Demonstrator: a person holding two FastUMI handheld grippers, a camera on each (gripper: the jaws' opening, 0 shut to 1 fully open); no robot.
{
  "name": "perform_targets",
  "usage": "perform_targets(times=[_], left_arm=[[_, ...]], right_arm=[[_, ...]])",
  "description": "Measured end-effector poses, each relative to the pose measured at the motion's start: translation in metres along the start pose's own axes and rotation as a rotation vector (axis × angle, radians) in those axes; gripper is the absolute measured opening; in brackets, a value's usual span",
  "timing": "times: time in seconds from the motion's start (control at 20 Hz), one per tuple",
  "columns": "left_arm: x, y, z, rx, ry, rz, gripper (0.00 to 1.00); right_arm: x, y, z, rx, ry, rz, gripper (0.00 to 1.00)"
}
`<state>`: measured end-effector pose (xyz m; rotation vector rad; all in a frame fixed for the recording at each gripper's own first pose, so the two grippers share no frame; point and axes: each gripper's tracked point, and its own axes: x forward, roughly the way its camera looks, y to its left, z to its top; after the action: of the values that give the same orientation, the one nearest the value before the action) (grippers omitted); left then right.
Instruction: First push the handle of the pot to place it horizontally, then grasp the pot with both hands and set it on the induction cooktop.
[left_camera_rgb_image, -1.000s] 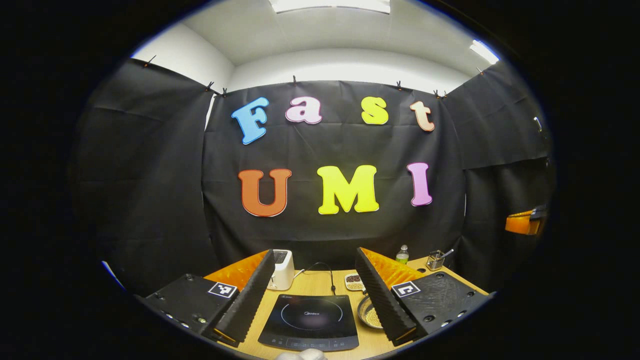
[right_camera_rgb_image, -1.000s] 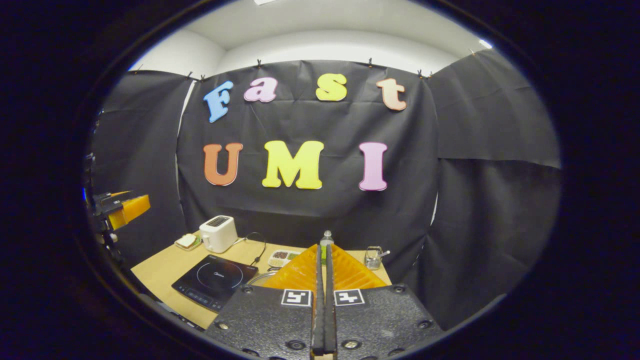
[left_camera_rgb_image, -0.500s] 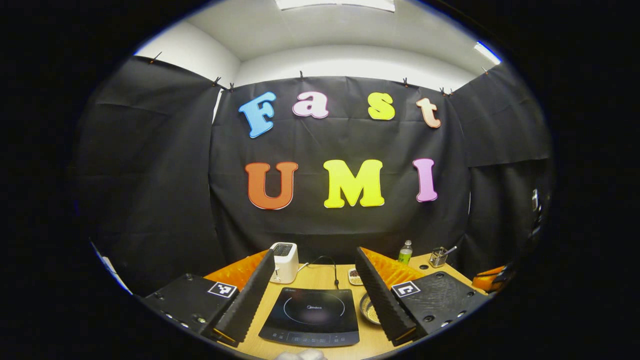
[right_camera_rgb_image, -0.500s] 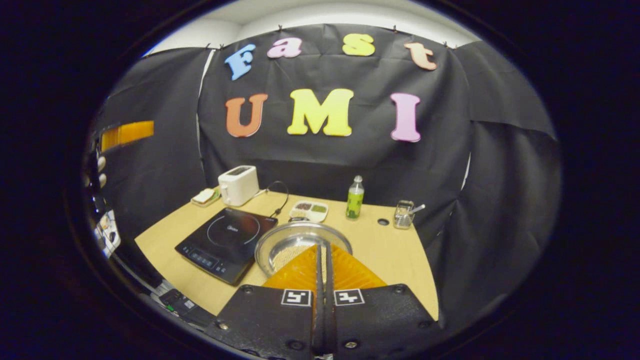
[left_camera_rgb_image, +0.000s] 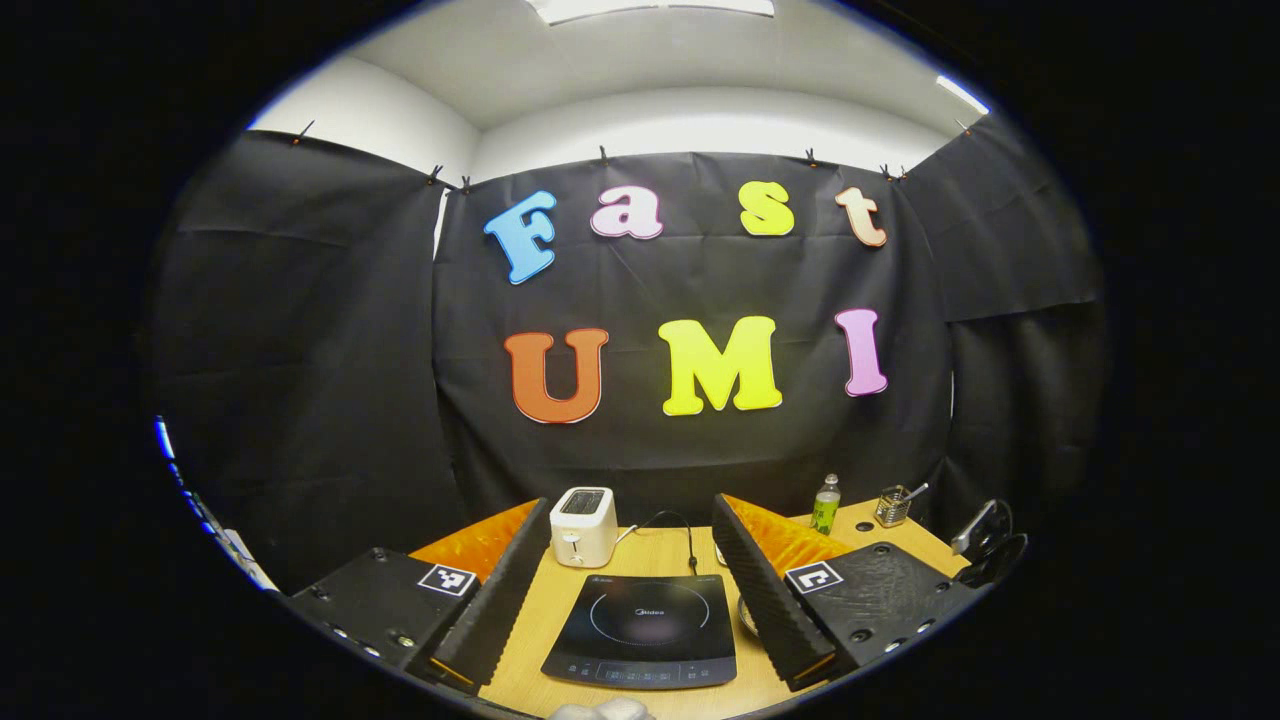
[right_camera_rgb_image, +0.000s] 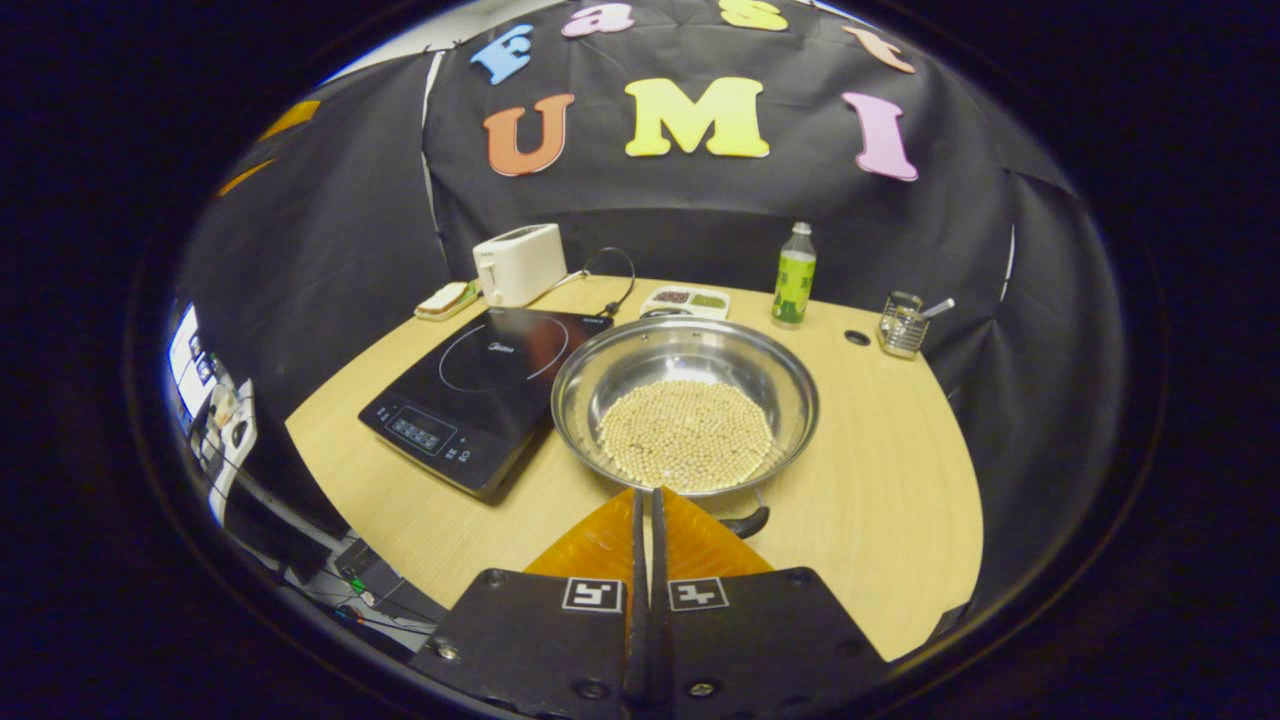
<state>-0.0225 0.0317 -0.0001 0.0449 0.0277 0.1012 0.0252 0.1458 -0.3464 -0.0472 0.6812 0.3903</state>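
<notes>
Right gripper view shows the right gripper pressed together empty just near of the pot, while the left gripper gapes wide over the induction cooktop.

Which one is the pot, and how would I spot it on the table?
Find the light wooden table and the flat black induction cooktop on it. Right beside the cooktop sits the wide, shallow, shiny steel pot, full of small pale round beans. Nothing else on the table is that big, round and silvery.
</notes>
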Motion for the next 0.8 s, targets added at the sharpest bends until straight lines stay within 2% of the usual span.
perform_targets(times=[0.05,0.15,0.2,0.25,0.5,0.75,0.8], left_arm=[[-0.004,0.001,0.002,0.005,-0.003,0.006,0.96],[-0.009,0.003,0.001,0.016,0.0,0.02,0.96],[-0.011,0.005,-0.002,0.021,0.007,0.028,0.96],[-0.013,0.007,-0.003,0.023,0.015,0.036,0.96],[-0.016,0.019,-0.012,0.017,0.05,0.077,0.96],[-0.014,0.014,-0.006,0.013,0.044,0.077,0.96],[-0.013,0.012,-0.006,0.01,0.043,0.075,0.96]], right_arm=[[0.008,0.002,-0.005,0.002,0.021,0.005,0.04],[0.021,0.007,-0.015,-0.024,0.059,0.013,0.01],[0.027,0.008,-0.021,-0.038,0.076,0.012,0.04],[0.033,0.009,-0.024,-0.045,0.093,0.016,0.0],[0.06,0.012,-0.039,-0.025,0.181,0.033,0.01],[0.07,0.005,-0.035,0.012,0.212,0.047,0.01],[0.071,0.005,-0.035,0.023,0.216,0.05,0.04]])
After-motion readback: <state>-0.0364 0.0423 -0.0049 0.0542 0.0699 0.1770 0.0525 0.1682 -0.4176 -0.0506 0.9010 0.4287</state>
